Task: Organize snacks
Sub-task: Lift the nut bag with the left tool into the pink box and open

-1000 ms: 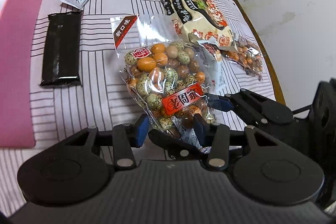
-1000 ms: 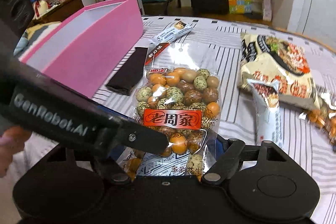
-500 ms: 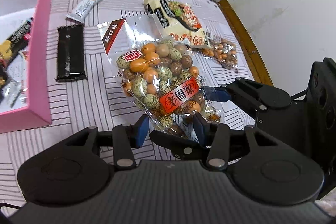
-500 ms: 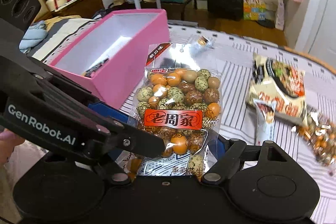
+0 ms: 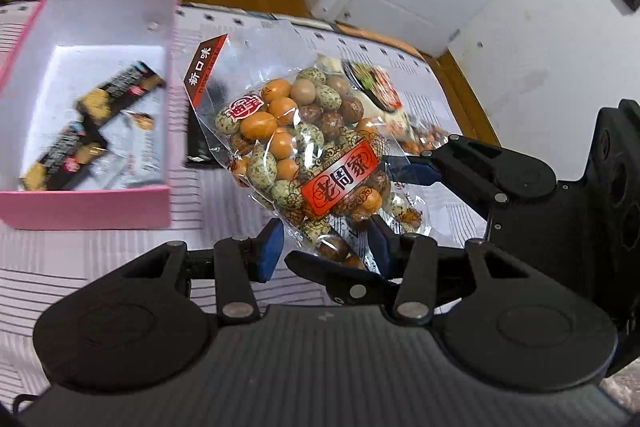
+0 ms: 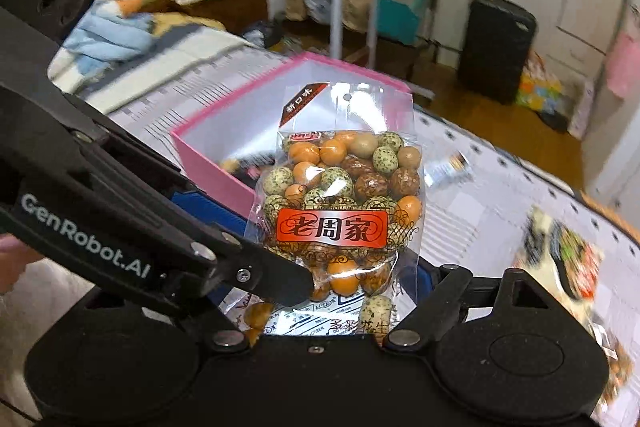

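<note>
Left wrist view: both the left gripper (image 5: 326, 247) and right gripper (image 5: 394, 173) pinch the clear peanut bag (image 5: 308, 155), held above the striped table (image 5: 100, 259), right of the pink box (image 5: 88, 207).

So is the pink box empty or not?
Not empty. The pink box is open, and dark snack packets lie on its white floor; blur hides how many.

Black gripper (image 5: 326, 251) bodies, blue pads (image 5: 270, 247), silver screws, white "GenRobot.AI" lettering.
</note>
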`<state>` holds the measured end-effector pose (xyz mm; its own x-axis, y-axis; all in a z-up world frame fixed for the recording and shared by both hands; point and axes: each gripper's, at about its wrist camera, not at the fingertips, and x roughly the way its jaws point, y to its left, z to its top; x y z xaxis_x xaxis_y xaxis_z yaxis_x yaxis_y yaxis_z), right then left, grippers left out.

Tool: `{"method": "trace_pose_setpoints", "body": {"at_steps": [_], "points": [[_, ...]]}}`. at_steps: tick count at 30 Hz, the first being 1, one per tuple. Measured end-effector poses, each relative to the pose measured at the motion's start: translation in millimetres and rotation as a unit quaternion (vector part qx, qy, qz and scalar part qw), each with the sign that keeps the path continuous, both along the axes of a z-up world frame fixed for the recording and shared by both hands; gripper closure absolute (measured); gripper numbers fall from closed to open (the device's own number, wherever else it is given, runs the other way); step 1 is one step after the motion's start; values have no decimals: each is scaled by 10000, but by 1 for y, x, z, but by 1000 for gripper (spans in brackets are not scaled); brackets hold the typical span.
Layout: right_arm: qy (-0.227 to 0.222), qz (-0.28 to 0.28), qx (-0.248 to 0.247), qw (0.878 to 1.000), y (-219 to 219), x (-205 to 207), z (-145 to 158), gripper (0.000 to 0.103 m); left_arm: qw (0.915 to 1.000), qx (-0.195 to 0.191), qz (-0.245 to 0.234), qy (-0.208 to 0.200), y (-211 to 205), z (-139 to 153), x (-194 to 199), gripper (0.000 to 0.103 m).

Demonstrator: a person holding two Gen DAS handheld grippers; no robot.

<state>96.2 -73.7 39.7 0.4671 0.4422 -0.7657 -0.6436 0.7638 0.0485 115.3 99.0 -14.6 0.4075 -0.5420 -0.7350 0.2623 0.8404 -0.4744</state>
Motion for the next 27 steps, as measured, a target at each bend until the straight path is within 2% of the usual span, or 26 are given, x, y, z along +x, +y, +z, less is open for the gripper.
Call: {"method": "trace_pose_setpoints", "body": {"at_steps": [7,12,16,20,23,27], "points": [[-107,517,245,9983,30,24,7,14,9982,-89,571,-174,44,7,6,58],[-173,806,401,9958,52,52,0,14,9950,-108,979,-170,66,0,31,57],[-355,1010,450,9932,78,77,-17,15,9904,-169,1373,-54,90,-18,58,57],[-243,847,442,9951,96,101,-40,15,9832,-226,1797,248,103,-48,87,55],[-157,892,495,9947,108,113,-54,15,9781,6,2044,386,108,-61,99,55],[20,836,565,9949,121,126,-69,15,9747,93,2191,428,122,-74,109,54]]}}
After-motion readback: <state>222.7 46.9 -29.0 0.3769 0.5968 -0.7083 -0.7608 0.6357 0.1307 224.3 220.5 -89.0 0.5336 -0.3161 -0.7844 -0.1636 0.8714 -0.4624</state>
